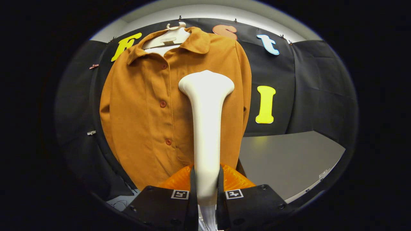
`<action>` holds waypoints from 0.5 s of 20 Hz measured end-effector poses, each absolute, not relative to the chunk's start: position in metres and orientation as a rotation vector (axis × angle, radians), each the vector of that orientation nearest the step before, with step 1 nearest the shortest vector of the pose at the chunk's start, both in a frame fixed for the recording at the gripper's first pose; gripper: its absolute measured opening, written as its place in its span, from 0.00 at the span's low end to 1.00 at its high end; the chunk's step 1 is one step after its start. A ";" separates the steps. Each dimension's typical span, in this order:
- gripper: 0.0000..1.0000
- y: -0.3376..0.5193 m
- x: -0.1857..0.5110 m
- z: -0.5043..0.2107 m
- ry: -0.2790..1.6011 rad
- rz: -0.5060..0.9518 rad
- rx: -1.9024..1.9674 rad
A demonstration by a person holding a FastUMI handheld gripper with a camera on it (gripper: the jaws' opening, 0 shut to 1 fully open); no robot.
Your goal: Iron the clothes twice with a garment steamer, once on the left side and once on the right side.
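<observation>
The hand-held gripper (206,184) is closed on the steamer (206,128): both fingers (192,186) press against the lower part of its handle, one on each side. The steamer is a smooth, matte, cream-white body; it rises straight up from between the fingers as a slim neck and widens at the top into a rounded, flat head. This head stands in front of the right half of the shirt (144,109), to the right of the button line; whether it touches the cloth, I cannot tell. The shirt is of a soft, slightly fuzzy, mustard-brown fabric, with a folded collar and a row of round, reddish buttons (163,104) down its middle. It hangs closed on a pale plastic hanger (171,35) against the black cloth wall (308,83). To the right of the shirt, beyond the fingers, lies a flat, grey, smooth tabletop (289,160).
</observation>
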State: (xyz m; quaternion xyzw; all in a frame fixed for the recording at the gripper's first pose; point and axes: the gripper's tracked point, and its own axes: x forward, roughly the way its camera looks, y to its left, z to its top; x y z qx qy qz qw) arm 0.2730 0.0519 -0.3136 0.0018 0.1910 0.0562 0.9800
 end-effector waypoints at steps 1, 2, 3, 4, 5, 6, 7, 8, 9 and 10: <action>0.26 0.052 0.271 -0.323 0.396 0.111 0.012; 0.26 0.053 0.268 -0.332 0.406 0.113 0.019; 0.26 0.053 0.266 -0.340 0.411 0.116 0.023; 0.26 0.056 0.266 -0.347 0.418 0.115 0.019; 0.26 0.057 0.265 -0.356 0.424 0.117 0.016; 0.26 0.058 0.261 -0.364 0.432 0.118 0.016; 0.26 0.059 0.258 -0.375 0.441 0.119 0.018; 0.26 0.059 0.253 -0.385 0.451 0.118 0.021; 0.26 0.060 0.250 -0.397 0.465 0.118 0.027; 0.26 0.061 0.246 -0.408 0.480 0.118 0.036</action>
